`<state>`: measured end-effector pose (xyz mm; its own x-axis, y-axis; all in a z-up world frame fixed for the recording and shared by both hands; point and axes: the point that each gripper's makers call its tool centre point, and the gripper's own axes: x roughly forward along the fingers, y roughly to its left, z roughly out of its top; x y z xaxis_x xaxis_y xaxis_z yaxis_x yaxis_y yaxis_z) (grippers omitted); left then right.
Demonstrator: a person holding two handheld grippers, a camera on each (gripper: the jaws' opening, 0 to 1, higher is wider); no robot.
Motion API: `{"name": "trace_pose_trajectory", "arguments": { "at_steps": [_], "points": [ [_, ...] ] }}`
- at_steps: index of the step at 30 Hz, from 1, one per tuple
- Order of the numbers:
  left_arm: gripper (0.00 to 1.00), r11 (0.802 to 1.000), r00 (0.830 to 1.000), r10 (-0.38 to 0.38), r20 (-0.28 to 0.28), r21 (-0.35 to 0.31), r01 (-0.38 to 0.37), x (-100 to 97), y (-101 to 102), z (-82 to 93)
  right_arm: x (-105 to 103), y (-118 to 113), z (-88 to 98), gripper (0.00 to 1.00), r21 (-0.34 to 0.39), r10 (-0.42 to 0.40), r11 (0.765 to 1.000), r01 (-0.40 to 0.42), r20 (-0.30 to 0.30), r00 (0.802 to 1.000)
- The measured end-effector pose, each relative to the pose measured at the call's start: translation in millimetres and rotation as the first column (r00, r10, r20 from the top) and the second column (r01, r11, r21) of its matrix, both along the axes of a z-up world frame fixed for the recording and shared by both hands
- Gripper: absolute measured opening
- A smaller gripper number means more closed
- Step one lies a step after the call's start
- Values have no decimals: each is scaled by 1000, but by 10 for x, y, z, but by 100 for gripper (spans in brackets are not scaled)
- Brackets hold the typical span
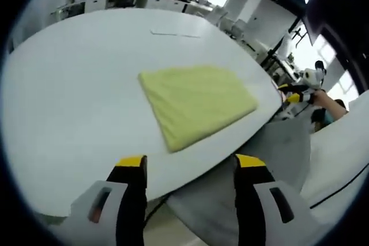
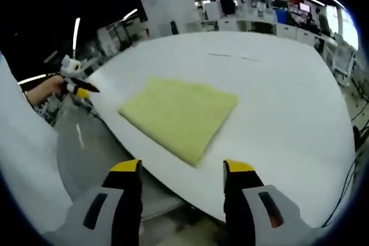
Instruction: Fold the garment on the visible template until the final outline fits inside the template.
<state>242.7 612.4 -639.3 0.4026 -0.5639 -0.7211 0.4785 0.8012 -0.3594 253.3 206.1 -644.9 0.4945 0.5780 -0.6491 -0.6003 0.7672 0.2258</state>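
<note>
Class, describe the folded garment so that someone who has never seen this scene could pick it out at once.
Start with the big white table that spans both views. Near its closer edge, ahead of each gripper's open jaws, lies the garment, folded into a flat, four-sided pad. It is pale yellow with a soft, towel-like texture, the one coloured thing on the white surface.

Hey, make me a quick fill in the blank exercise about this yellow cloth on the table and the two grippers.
1. The folded garment is pale ____.
2. It lies flat on a white ____.
3. The left gripper holds its jaws ____, gripping nothing.
4. The right gripper has black jaws tipped in ____.

Missing words: yellow; table; open; yellow
</note>
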Motion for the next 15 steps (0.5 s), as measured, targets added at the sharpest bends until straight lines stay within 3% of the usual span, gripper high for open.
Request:
{"name": "trace_pose_trajectory", "arguments": {
  "at_steps": [8,15],
  "points": [
    [66,1000,999,-29,20,-5,29,-161,-69,241,-206,41,234,71,34,3,999,-3,-10,1000],
    [79,997,996,-75,51,3,75,-261,-146,480,-323,67,485,81,34,24,999,-24,13,1000]
  ]
}}
